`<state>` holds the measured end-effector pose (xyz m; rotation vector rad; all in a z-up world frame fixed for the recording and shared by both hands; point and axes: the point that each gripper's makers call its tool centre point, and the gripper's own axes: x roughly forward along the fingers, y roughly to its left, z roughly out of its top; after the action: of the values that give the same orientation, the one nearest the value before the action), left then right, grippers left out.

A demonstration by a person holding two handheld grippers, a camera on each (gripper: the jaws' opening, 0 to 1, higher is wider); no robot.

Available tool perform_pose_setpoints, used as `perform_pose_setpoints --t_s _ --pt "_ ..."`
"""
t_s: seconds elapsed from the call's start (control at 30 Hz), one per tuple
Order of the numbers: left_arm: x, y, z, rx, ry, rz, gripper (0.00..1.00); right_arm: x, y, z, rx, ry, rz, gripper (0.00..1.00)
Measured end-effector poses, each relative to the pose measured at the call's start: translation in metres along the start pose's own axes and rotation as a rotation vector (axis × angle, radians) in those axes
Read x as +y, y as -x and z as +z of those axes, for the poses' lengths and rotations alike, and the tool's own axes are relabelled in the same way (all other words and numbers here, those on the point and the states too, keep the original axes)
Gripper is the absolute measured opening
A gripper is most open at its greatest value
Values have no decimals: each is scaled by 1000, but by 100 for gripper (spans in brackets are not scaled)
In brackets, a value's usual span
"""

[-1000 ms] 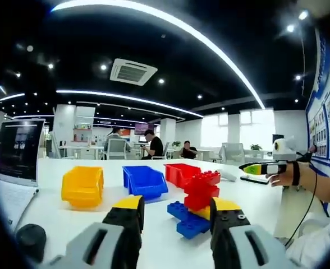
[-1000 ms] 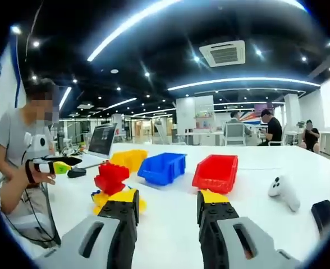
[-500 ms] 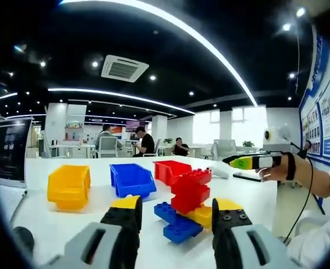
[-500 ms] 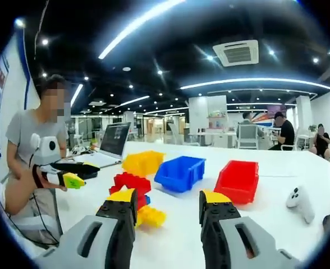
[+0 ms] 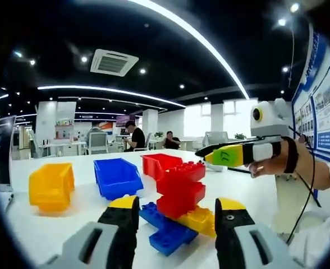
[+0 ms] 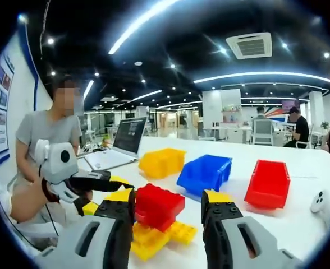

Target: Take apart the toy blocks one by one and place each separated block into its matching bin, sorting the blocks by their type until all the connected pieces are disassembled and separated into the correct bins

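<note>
Closing on the block cluster from two sides, we have both tools spread wide and holding nothing. In the left gripper view the left gripper (image 5: 176,224) frames the stack at lower centre: red blocks (image 5: 180,188) sit on top, a yellow block (image 5: 200,219) lies under them to the right, and blue blocks (image 5: 165,230) spread along the bottom. In the right gripper view the right gripper (image 6: 168,216) frames the same cluster, the red blocks (image 6: 156,206) between its jaws and yellow blocks (image 6: 154,238) beneath them.

Three bins wait beyond the pile in the left gripper view: the yellow bin (image 5: 51,186) at left, the blue bin (image 5: 115,177) in the middle, the red bin (image 5: 160,165) just behind the stack.

We judge the main risk to be a bad bite. If we clamp across two colours at once, the pieces stay joined and the pull drags the whole cluster over the white table (image 5: 69,224). If only one tool grips while the other is loose, the stack may tip or skid toward the bins instead of splitting.

The two tools also converge on the same small target, so jaws could knock each other or pinch the same red piece. A hard yank may send a freed block flying off the table or into the wrong bin.
</note>
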<state>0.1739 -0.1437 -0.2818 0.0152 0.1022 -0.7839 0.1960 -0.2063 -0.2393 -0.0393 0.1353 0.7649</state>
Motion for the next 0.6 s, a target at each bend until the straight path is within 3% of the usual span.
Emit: perform_pose_setpoints --t_s 0.6 --pt "4 -30 -13 16 5 -37 52 8 -39 -15 104 45 2 54"
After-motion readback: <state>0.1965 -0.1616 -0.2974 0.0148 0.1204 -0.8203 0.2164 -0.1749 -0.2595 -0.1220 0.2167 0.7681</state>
